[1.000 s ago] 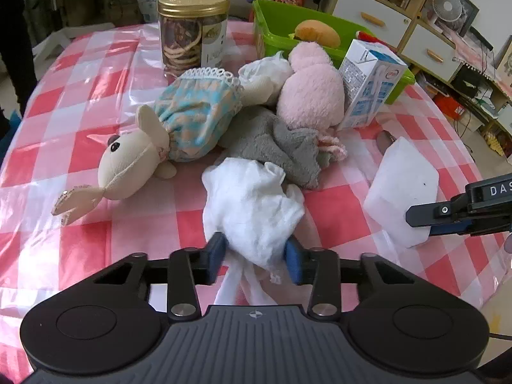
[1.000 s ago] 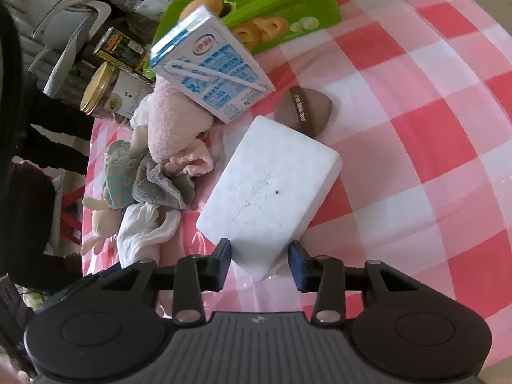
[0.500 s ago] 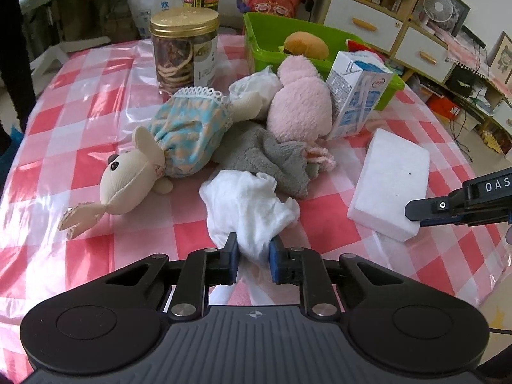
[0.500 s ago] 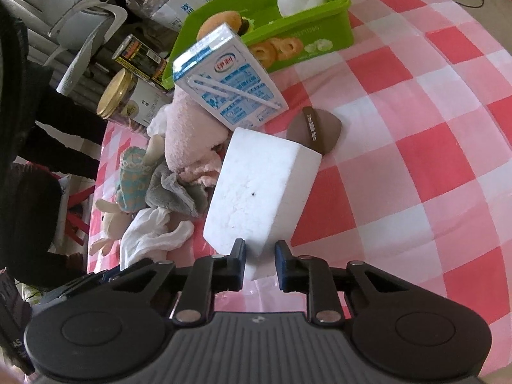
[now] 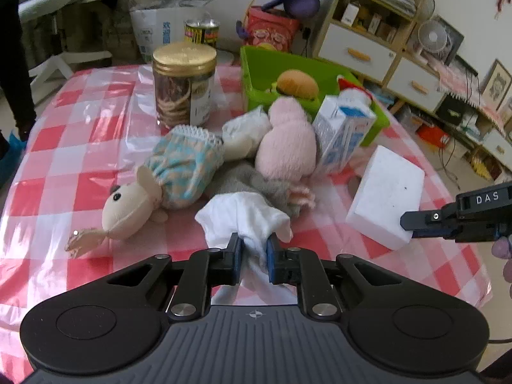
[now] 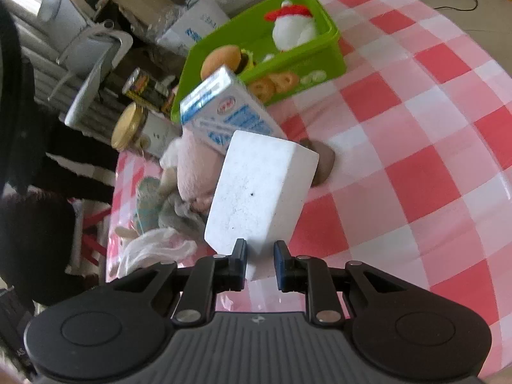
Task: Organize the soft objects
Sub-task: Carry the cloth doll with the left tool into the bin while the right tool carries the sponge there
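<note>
The left gripper (image 5: 252, 253) has its fingers pinched narrow on a crumpled white cloth (image 5: 244, 216), near the front edge of the red-and-white checked tabletop (image 5: 80, 147). The right gripper (image 6: 260, 264) clamps the near end of a white rectangular foam block (image 6: 259, 192), tilted up off the tabletop. Behind them lie a cream rabbit doll in a blue dress (image 5: 160, 179), a pink plush toy (image 5: 286, 147), a blue-and-white milk carton (image 5: 344, 134) and a green plastic bin (image 5: 272, 67).
</note>
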Demonstrator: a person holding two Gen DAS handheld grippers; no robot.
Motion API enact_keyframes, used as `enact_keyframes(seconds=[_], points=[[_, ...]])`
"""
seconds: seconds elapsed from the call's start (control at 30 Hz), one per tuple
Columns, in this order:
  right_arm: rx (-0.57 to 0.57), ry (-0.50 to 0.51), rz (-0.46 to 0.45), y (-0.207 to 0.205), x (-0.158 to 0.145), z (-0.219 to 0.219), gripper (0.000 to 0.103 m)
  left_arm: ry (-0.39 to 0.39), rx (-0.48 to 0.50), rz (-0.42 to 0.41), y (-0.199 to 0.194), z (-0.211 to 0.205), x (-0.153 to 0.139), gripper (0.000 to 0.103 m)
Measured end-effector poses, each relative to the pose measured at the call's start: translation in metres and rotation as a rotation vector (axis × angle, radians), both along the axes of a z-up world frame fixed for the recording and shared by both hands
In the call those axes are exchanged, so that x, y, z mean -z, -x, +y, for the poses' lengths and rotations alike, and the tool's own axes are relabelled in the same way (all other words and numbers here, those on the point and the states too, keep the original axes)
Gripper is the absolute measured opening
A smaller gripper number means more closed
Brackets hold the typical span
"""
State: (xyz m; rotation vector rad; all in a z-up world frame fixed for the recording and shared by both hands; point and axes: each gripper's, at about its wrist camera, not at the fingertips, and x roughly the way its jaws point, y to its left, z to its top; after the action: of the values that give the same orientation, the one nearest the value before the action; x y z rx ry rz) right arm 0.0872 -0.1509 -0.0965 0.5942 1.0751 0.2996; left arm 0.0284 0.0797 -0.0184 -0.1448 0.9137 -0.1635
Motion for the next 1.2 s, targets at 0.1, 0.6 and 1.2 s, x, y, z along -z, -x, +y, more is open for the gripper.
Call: enact_keyframes(seconds=[0.1,0.6,1.2], points=[[0.029,-0.025,-0.013,-0.002,-0.006,-0.010,0.001,0.022,-0.009,-0.023,-0.002,-0.001,-0.008,0.011],[0.180,-0.105,-0.089,-0.031,-0.042,-0.064,0.001,0.119,-0.036,-0.144,-0.044,-0.016,-0.062,0.008],[0.123,-0.034,-0.162,-0.160,-0.060,-0.046,0.002,0.010,0.035,-0.235,-0.179,-0.063,-0.086,0.008]])
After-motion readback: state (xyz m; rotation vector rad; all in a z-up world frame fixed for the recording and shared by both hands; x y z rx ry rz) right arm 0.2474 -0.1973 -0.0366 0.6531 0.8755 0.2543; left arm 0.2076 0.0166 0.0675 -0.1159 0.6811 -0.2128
